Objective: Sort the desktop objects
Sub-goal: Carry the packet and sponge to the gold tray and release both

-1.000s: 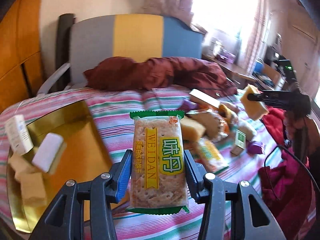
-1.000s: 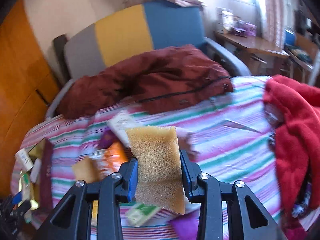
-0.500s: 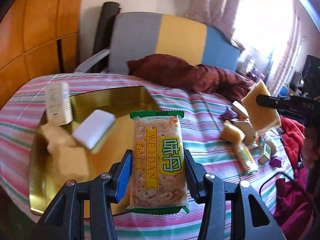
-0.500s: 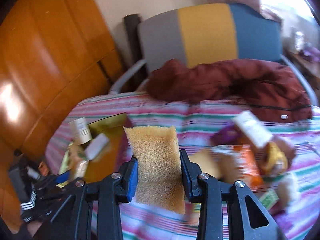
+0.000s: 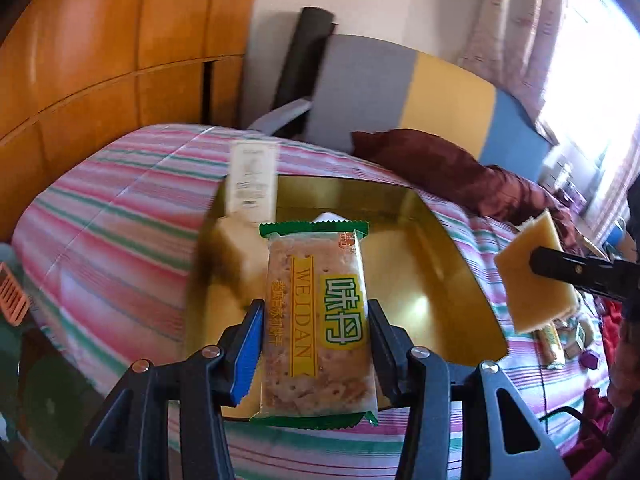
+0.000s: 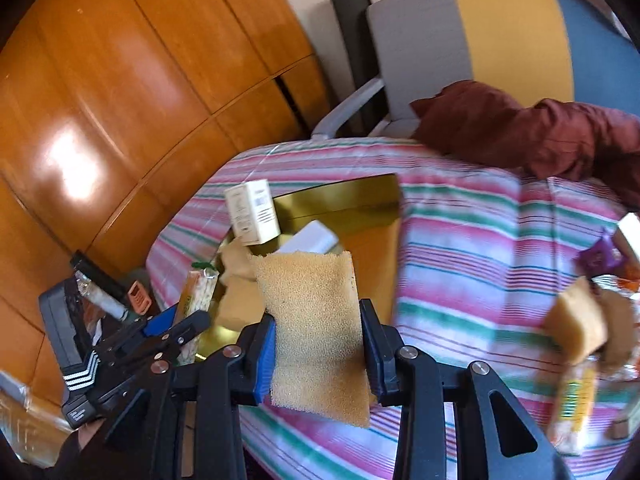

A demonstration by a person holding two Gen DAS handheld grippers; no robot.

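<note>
Striped cloth (image 5: 120,216) under gold tray (image 5: 440,280)

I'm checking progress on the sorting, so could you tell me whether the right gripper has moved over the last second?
Yes. The right gripper, shut on the yellow sponge, has swung left from the red clothes to the gold tray.

Tray's (image 5: 460,280) right half bare

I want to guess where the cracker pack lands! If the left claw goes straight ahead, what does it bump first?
Probably the gold tray: the left claw, holding the cracker pack, points down into it. Depth is hard to judge.
</note>
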